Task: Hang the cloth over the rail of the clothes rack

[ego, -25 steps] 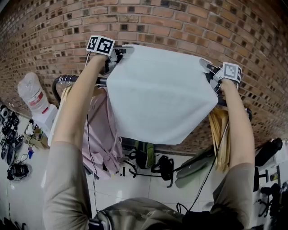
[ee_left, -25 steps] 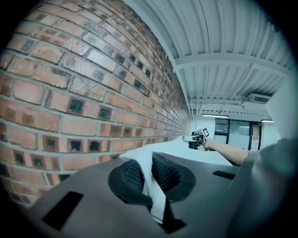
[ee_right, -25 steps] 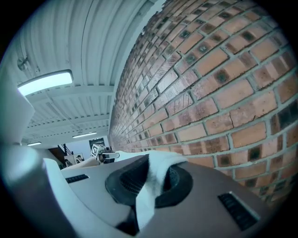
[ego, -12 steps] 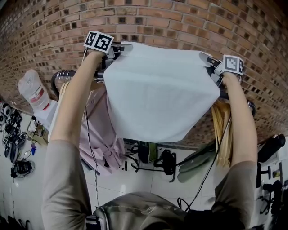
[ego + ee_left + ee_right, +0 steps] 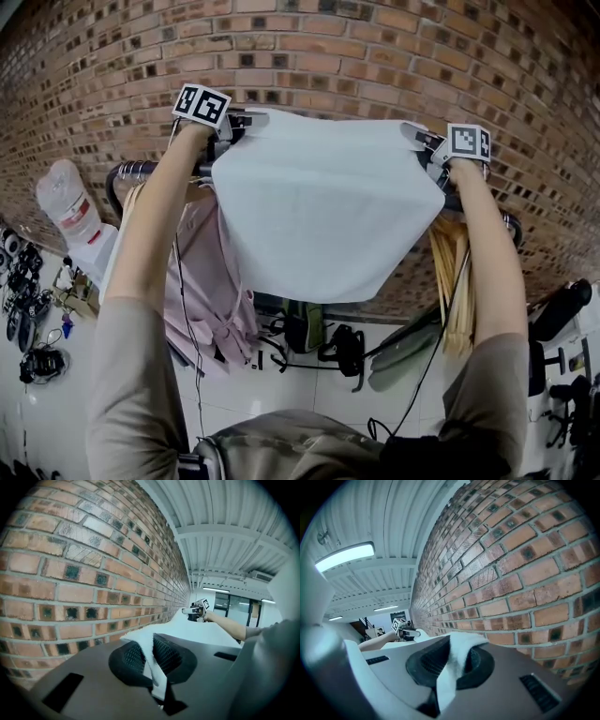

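A white cloth (image 5: 323,202) is stretched wide between my two grippers, high up against the brick wall. My left gripper (image 5: 246,120) is shut on its left top corner (image 5: 149,656), and my right gripper (image 5: 419,141) is shut on its right top corner (image 5: 452,660). The cloth hangs down in front of the black rail of the clothes rack (image 5: 141,169) and hides most of it. Whether the cloth rests on the rail cannot be told. Each gripper view shows the other gripper far off along the wall.
A pink garment (image 5: 206,281) hangs on the rail at the left, and wooden hangers (image 5: 455,281) hang at the right. The brick wall (image 5: 337,56) stands close behind. Bags (image 5: 319,337), cables and gear lie on the white floor below. A white water jug (image 5: 66,202) stands at the left.
Both grippers and the cloth have shifted a little upward and toward the wall in the head view. The grips on both corners are unchanged.
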The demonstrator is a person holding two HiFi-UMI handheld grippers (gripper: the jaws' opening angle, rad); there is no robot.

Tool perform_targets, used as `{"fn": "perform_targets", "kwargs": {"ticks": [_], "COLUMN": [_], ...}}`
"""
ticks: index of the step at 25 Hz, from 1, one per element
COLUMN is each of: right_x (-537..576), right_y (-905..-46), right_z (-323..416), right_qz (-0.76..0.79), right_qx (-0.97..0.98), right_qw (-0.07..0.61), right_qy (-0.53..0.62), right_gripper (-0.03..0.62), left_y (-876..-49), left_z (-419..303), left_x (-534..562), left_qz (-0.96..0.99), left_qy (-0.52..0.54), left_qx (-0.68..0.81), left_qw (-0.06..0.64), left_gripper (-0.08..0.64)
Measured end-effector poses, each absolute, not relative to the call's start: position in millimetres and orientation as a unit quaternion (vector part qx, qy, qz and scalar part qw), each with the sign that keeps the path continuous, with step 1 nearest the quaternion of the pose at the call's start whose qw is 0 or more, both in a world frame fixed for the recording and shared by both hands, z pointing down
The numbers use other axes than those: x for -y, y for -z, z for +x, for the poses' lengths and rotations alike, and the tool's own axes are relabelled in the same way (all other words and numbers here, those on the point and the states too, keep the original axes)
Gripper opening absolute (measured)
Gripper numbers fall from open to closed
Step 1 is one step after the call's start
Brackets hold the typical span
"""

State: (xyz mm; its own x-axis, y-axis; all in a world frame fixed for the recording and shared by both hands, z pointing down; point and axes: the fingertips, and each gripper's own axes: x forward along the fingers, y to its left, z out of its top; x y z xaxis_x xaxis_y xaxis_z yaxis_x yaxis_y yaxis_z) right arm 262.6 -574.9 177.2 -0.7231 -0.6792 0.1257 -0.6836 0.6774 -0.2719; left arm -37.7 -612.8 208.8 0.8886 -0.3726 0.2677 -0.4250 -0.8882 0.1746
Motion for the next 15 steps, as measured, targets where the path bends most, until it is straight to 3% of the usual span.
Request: {"fn": "perform_targets", "kwargs": {"ticks": [5, 7, 9, 11, 15], "right_x": [572, 571, 572, 573, 572], "right_y": [-192, -195, -197, -197, -199], "right_z": [256, 255, 255, 256, 254], "right_qz": [0.366, 0.368, 0.375, 0.378, 0.383], "right_qx": [0.912, 0.910, 0.906, 0.904, 0.901], "right_qw": [0.037, 0.038, 0.039, 0.033, 0.038], "right_qy": [-0.179, -0.188, -0.193, -0.199, -0.198], "right_gripper": [0.025, 0.144, 0.190, 0.235, 0.341], "left_y": [-216, -217, -218, -222, -226], "left_z": [-32, -31, -29, -28, -23], "left_x": [599, 595, 593, 593, 587], "left_qz": [0.967, 0.967, 0.966, 0.965, 0.967], "left_qy": [-0.118, -0.115, -0.111, -0.118, -0.132], "left_qx": [0.164, 0.156, 0.152, 0.156, 0.145], "left_qw": [0.155, 0.165, 0.176, 0.175, 0.163], "left_gripper": [0.018, 0.035, 0.088, 0.207, 0.207]}}
